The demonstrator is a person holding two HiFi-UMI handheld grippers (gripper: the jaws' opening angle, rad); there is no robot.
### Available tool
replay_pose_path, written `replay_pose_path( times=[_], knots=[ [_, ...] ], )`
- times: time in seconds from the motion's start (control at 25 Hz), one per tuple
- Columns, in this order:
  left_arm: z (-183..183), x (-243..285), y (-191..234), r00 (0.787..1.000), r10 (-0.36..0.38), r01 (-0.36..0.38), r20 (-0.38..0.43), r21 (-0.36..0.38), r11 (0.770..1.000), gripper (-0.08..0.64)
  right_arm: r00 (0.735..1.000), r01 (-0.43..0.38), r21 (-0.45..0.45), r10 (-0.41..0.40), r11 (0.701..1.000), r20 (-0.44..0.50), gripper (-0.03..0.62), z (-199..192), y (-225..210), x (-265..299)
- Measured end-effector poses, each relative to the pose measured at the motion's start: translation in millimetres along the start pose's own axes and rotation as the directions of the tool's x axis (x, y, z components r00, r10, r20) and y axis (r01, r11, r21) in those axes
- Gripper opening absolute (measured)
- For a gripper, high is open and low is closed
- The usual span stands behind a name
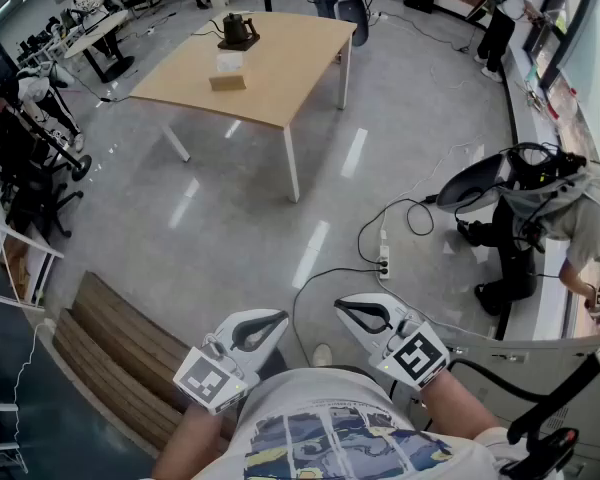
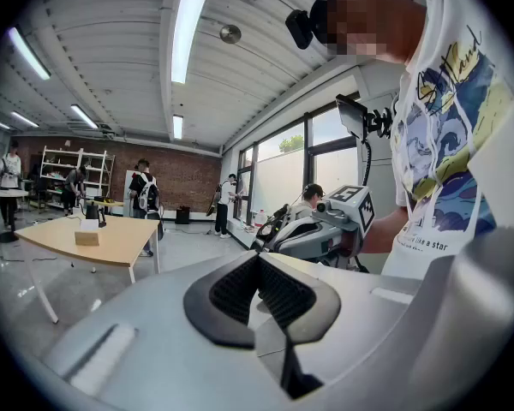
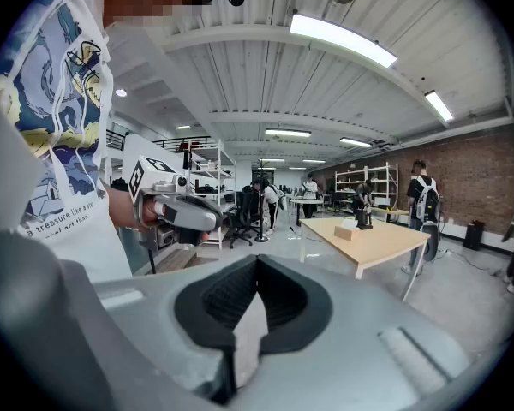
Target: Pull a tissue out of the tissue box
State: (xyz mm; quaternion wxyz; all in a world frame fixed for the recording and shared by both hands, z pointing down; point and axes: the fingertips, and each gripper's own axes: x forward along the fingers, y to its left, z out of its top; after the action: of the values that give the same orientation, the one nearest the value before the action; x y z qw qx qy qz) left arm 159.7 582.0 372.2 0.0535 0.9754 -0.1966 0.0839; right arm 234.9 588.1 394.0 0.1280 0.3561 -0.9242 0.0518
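Close against my waist I hold the left gripper and the right gripper side by side, each with its jaws pressed together on nothing. I judge this a resting carry, since nothing within reach needs grasping. Ahead spreads the grey floor, with a power strip on it. Well beyond stands the wooden table. The tissue box sits on top of it, near a dark kettle and far from both grippers, so walking over looks like my first job.

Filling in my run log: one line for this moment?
left gripper: shut, empty | right gripper: shut, empty | tissue box: on table, far off, untouched
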Motion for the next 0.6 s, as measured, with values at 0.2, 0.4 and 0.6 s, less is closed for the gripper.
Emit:
replay_pose_path(
  times=[0.2, 0.4, 0.6],
  knots=[
    [-4, -7, 5, 0.998, -0.045, 0.045, -0.049, 0.009, 0.999, 0.003, 1.000, -0.010, -0.009, 0.010, 1.000, -0.013, 0.003, 1, 1, 14],
    [-9, -19, 27, 0.998, 0.004, -0.002, -0.064, 0.018, 1.000, 0.003, 0.999, -0.037, 0.009, 0.037, 0.999, -0.028, 0.003, 3, 5, 30],
    [-14, -37, 64, 0.997, 0.071, -0.072, -0.036, -0.041, 0.997, 0.003, 0.998, -0.052, 0.044, 0.053, 0.998, -0.023, 0.006, 9, -3, 63]
  ],
)
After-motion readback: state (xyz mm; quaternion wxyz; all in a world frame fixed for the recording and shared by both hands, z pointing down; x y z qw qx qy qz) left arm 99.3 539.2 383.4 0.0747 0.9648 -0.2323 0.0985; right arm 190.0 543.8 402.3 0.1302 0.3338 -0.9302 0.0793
